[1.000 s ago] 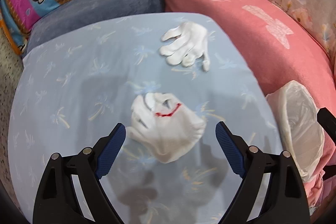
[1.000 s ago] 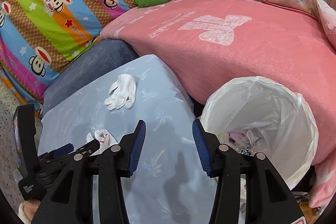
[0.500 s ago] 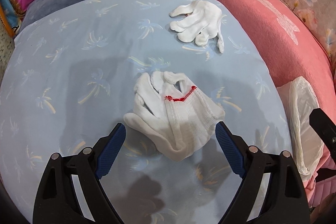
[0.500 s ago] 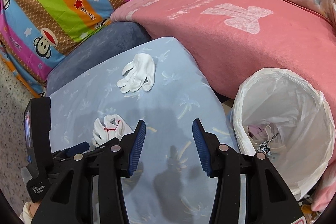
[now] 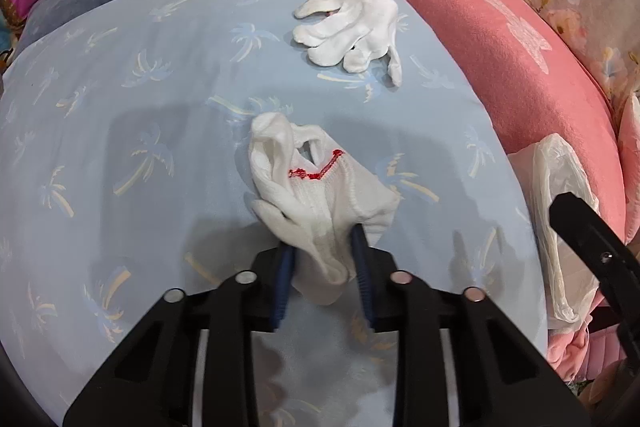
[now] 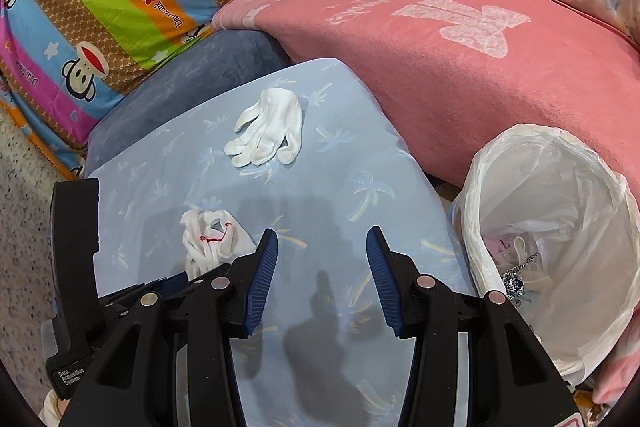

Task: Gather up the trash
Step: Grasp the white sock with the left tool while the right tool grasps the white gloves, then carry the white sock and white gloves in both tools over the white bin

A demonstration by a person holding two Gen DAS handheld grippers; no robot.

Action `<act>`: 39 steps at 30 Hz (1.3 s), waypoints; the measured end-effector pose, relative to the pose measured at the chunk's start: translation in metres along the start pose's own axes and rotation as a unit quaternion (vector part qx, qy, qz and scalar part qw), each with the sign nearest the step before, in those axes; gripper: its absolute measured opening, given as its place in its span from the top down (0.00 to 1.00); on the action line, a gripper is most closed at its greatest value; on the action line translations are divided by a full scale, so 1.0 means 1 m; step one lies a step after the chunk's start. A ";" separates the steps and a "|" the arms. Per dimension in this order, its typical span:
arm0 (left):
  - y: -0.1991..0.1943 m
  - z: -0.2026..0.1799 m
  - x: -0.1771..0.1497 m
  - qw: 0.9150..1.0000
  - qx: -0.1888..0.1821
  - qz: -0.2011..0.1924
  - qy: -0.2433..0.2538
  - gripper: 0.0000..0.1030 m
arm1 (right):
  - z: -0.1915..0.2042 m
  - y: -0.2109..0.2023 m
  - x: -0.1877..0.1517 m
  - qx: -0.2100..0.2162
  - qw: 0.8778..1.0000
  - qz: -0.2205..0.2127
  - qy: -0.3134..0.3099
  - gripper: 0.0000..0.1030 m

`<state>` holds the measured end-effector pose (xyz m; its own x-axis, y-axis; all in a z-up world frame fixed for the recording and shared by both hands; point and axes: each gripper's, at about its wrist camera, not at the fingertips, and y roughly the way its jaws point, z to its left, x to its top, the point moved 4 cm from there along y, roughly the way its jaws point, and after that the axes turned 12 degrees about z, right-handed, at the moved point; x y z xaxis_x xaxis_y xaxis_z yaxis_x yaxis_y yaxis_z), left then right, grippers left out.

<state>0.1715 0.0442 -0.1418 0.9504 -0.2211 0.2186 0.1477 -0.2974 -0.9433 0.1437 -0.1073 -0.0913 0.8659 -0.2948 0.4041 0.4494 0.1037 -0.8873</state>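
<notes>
Our left gripper [image 5: 322, 267] is closing on the red-trimmed knit glove [image 5: 316, 195], fingers already pinching its bunched cuff off the blue palm-print cushion [image 5: 120, 147] — a soft handle. Right gripper [image 6: 322, 267] hangs released, grasping nothing. Farther: plain white glove [image 5: 352, 27] — then the lined bin [image 6: 552, 211], probably the destination.
</notes>
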 end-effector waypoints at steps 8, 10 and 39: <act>-0.022 0.021 0.017 0.999 0.017 -0.036 -0.013 0.84 | 0.020 0.017 0.009 0.010 1.000 0.012 -0.017 0.55; -0.028 0.031 0.025 0.998 0.024 -0.045 -0.021 0.84 | 0.027 0.024 0.014 0.017 1.000 0.016 -0.020 0.55; -0.026 0.080 0.122 0.992 0.080 -0.087 -0.036 0.84 | 0.058 0.157 0.139 0.007 0.999 0.052 -0.002 0.81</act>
<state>0.3051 0.0997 -0.1105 0.9229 -0.1113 0.3686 0.3472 -0.1736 -0.9216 0.3474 -0.0768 -0.1611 0.9088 -0.2788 0.3104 0.3599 0.1475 -0.9213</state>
